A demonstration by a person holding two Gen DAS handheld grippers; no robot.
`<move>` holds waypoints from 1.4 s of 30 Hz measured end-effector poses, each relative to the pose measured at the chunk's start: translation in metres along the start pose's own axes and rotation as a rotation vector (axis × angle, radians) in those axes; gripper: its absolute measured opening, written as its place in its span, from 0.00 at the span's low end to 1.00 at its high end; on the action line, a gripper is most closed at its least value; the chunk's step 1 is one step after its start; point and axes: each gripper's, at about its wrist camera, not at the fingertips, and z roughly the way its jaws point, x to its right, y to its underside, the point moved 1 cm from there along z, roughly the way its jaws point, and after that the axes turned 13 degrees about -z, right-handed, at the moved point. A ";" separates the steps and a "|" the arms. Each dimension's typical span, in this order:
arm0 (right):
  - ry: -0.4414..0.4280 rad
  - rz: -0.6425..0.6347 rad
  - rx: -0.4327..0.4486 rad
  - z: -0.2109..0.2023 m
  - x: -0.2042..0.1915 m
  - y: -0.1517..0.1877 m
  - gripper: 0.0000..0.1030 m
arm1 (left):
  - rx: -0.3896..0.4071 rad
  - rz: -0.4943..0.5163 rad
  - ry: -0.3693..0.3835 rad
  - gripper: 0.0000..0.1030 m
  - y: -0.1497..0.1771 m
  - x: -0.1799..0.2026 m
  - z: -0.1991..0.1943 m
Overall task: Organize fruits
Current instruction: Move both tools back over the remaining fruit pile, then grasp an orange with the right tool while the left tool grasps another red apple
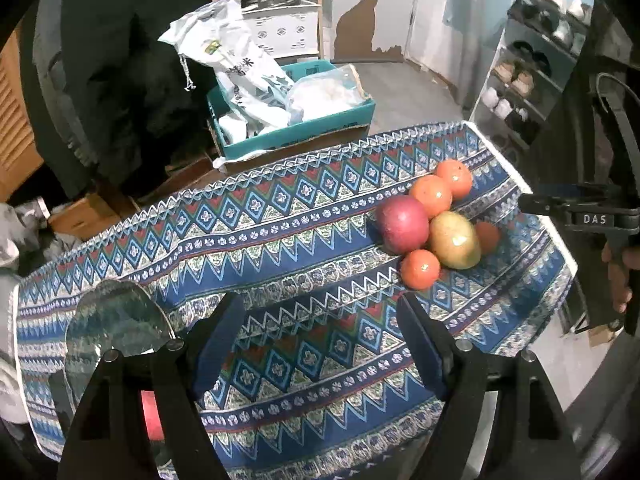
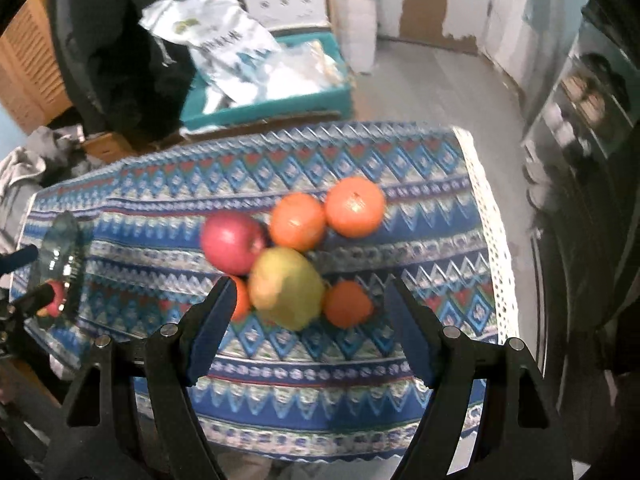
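Observation:
A pile of fruit lies on the right half of the patterned blue tablecloth (image 1: 280,216): a red apple (image 1: 402,224), a yellow-green mango (image 1: 456,240) and several oranges (image 1: 431,196). My left gripper (image 1: 320,336) hangs open over bare cloth, left of and nearer than the pile, with nothing between its fingers. A glass bowl (image 1: 116,320) sits just left of it. In the right wrist view my right gripper (image 2: 312,312) is open above the mango (image 2: 286,286), its pads clear of it. The apple (image 2: 232,242) and oranges (image 2: 354,206) lie just beyond. This view is blurred.
Behind the table, a teal box (image 1: 344,114) holds white bags. A wooden shelf stands further back, and a shoe rack (image 1: 520,80) is at the right. The cloth's right edge (image 2: 496,240) drops to grey floor. Something red (image 2: 56,296) shows by the glass bowl (image 2: 60,256).

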 end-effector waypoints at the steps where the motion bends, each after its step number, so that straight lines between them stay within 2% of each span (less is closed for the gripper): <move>1: 0.005 0.008 -0.012 0.005 0.006 0.004 0.75 | -0.001 0.006 -0.006 0.78 0.000 0.002 0.002; 8: -0.001 0.057 -0.064 0.030 0.029 0.020 0.75 | -0.047 0.004 0.006 0.78 -0.001 0.016 0.028; 16: -0.040 0.047 -0.179 0.075 0.035 0.035 0.75 | -0.075 0.005 0.004 0.78 -0.001 0.024 0.054; 22: -0.102 0.077 -0.201 0.095 0.039 0.038 0.75 | -0.112 -0.030 -0.006 0.78 0.000 0.018 0.071; 28: -0.117 0.089 -0.209 0.103 0.046 0.038 0.74 | -0.126 -0.041 -0.002 0.78 -0.002 0.018 0.079; 30: -0.094 0.088 -0.221 0.106 0.050 0.040 0.74 | -0.130 -0.046 0.001 0.78 -0.003 0.018 0.081; 35: -0.118 0.090 -0.211 0.109 0.053 0.041 0.72 | -0.143 -0.054 0.015 0.78 -0.007 0.023 0.086; 36: -0.116 0.087 -0.203 0.109 0.053 0.040 0.70 | -0.145 -0.053 0.017 0.78 -0.007 0.025 0.087; 38: -0.141 0.087 -0.180 0.108 0.053 0.038 0.62 | -0.148 -0.048 0.018 0.78 -0.007 0.026 0.088; 40: -0.180 0.091 -0.160 0.108 0.053 0.036 0.44 | -0.150 -0.043 0.018 0.78 -0.007 0.028 0.088; 42: -0.191 0.085 -0.151 0.106 0.053 0.035 0.44 | -0.152 -0.043 0.020 0.78 -0.007 0.029 0.089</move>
